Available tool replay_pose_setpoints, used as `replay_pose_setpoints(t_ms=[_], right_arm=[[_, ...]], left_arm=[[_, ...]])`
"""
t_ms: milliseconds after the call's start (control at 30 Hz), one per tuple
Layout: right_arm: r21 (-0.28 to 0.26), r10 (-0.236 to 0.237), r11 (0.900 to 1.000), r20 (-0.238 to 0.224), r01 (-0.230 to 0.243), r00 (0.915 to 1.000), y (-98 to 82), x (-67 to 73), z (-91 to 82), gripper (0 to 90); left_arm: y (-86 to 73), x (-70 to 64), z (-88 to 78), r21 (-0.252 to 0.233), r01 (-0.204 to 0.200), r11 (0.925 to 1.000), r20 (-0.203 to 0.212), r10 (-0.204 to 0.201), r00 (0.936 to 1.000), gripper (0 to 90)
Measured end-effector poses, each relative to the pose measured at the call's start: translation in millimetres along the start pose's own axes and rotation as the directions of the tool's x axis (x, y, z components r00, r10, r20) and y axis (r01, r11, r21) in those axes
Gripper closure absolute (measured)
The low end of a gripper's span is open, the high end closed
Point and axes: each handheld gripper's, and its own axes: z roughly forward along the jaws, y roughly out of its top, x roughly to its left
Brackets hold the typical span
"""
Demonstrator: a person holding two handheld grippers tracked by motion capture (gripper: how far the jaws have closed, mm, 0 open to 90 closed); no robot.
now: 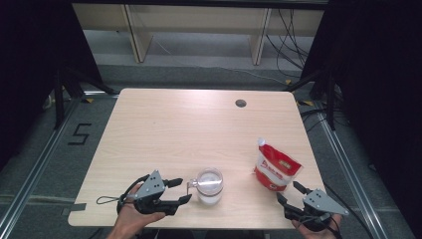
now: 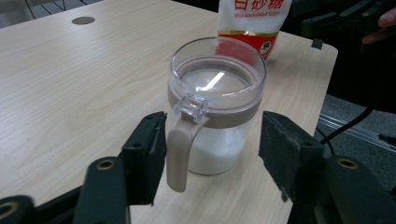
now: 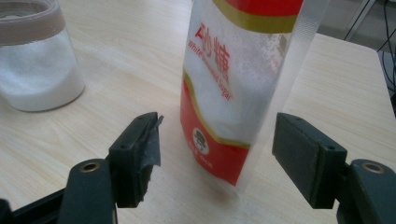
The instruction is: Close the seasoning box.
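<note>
- The clear glass jar with a beige band, beige handle and clear lid, partly full of white grains, stands upright near the front edge of the pale wooden table, a little left of the middle
- The left gripper sits just left of the jar with its jaws spread fairly wide; the beige handle lies between them, close to the left-hand jaw, and neither pad presses on it
- The right gripper rests at the front right corner, jaws wide and holding nothing; the red and white stand-up pouch of granulated sugar stands just ahead, between the line of its pads, untouched
- The left gripper view shows the lid's clear thumb tab and the pouch behind the jar; the right gripper view shows the pouch's lettering and the jar's lower half at far left
- The high view adds a round cable hole towards the back of the table and black curtains at both sides; nothing stands between jar and pouch
</note>
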Motion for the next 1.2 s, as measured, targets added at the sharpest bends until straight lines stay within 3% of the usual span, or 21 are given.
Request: replay_pose_setpoints(t_ms=[67, 100, 133, 200, 267, 333, 433, 500, 567, 633, 667, 733, 767, 833, 900, 933, 967, 1000, 1133, 1200], right_arm=[[0.007, -0.009, 1.0, 0.005, 0.009, 0.9999, 0.0, -0.3, -0.2, 32.7], [0.018, 0.019, 1.0, 0.007, -0.019, 0.9998, 0.0, 2.4, -1.0, 32.7], [0.003, -0.026, 1.0, -0.006, 0.026, 0.9997, 0.1, -0.5, 1.4, 32.7], [0.003, -0.017, 1.0, -0.001, 0.017, 0.9999, 0.5, 0.9, 0.3, 32.7], [0.009, -0.019, 1.0, 0.001, 0.019, 0.9998, 0.7, 1.3, -0.3, 32.7], [0.005, -0.028, 1.0, 0.002, 0.028, 0.9996, 0.6, 1.2, 0.1, 32.7], [0.004, -0.016, 1.0, -0.01, 0.016, 0.9998, 1.1, 1.6, -0.1, 32.7], [0.008, -0.026, 1.0, -0.006, 0.026, 0.9997, 1.0, 1.0, -0.3, 32.7], [-0.02, -0.042, 0.999, 0.009, 0.042, 0.9991, 1.0, 0.4, 0.6, 32.7], [-0.001, -0.011, 1.0, -0.006, 0.011, 0.9999, 0.9, 2.9, -0.6, 32.6], [0.005, -0.013, 1.0, -0.008, 0.013, 0.9999, 0.9, 3.3, -1.2, 32.6], [-0.001, -0.026, 1.0, -0.007, 0.026, 0.9996, 0.6, 3.1, -1.3, 32.6], [-0.014, -0.047, 0.999, 0.005, 0.047, 0.9989, 0.5, 1.9, -1.2, 32.6], [0.004, -0.007, 1.0, -0.005, 0.007, 1.0, -0.4, 4.7, -2.4, 32.4], [0.001, -0.016, 1.0, -0.005, 0.016, 0.9999, -0.5, 4.6, -2.7, 32.3], [0.003, -0.018, 1.0, -0.014, 0.018, 0.9997, -0.3, 4.5, -3.1, 32.2], [-0.005, -0.016, 1.0, -0.015, 0.016, 0.9998, -0.2, 4.6, -3.0, 32.2], [-0.02, -0.037, 0.999, 0.002, 0.037, 0.9993, -0.3, 3.4, -2.9, 32.2], [0.005, -0.013, 1.0, -0.006, 0.013, 0.9999, -0.7, 5.5, -5.3, 32.1], [0.003, -0.01, 1.0, -0.01, 0.01, 0.9999, -1.1, 5.9, -5.3, 31.8]], left_arm=[[-0.8, 1.3, -0.2, 0.002, -0.019, 0.9998, 0.001, 0.019, 0.9998, 36.9], [-2.3, -0.6, -0.6, 0.009, 0.011, 0.9999, -0.012, -0.011, 0.9999, 34.7], [-5.1, 0.4, -0.1, 0.014, 0.007, 0.9999, -0.01, -0.007, 0.9999, 31.2], [-6.8, 1.4, -0.5, 0.017, -0.012, 0.9998, -0.018, 0.012, 0.9998, 29.7], [-8.8, 1.2, -1.5, 0.026, -0.005, 0.9996, -0.024, 0.006, 0.9997, 28.5], [-10.3, 1.3, -2.5, 0.026, -0.014, 0.9996, -0.024, 0.014, 0.9996, 28.3], [-13.2, -0.6, -3.7, 0.017, 0.018, 0.9997, -0.029, -0.017, 0.9994, 28.1], [-13.9, 0.2, -4.8, 0.019, 0.012, 0.9998, -0.029, -0.012, 0.9995, 28.0], [-16.9, 1.6, -7.4, 0.022, 0.01, 0.9997, -0.039, -0.009, 0.9992, 27.9], [-17.7, 2.4, -8.6, 0.026, -0.003, 0.9996, -0.041, 0.004, 0.9992, 27.8], [-20.9, 1.2, -9.5, 0.026, 0.026, 0.9993, -0.05, -0.025, 0.9984, 27.8], [-23.3, 3.0, -10.5, 0.032, 0.01, 0.9994, -0.052, -0.008, 0.9986, 27.7], [-25.0, 2.4, -10.5, 0.034, 0.027, 0.9991, -0.055, -0.025, 0.9982, 27.7], [-27.0, 3.0, -11.5, 0.042, 0.023, 0.9989, -0.064, -0.02, 0.9978, 27.3], [-28.5, 4.9, -13.7, 0.07, 0.002, 0.9975, -0.082, 0.004, 0.9966, 26.6], [-29.5, 3.3, -12.8, 0.048, 0.016, 0.9987, -0.081, -0.012, 0.9966, 26.1], [-30.0, 4.7, -12.9, 0.052, -0.005, 0.9987, -0.076, 0.009, 0.9971, 25.5], [-30.5, 3.8, -13.6, 0.059, 0.001, 0.9982, -0.087, 0.005, 0.9962, 25.1], [-32.4, 4.1, -15.0, 0.059, -0.014, 0.9981, -0.098, 0.019, 0.995, 22.2], [-34.4, 2.4, -14.8, 0.064, 0.009, 0.9979, -0.102, -0.003, 0.9948, 20.6]])
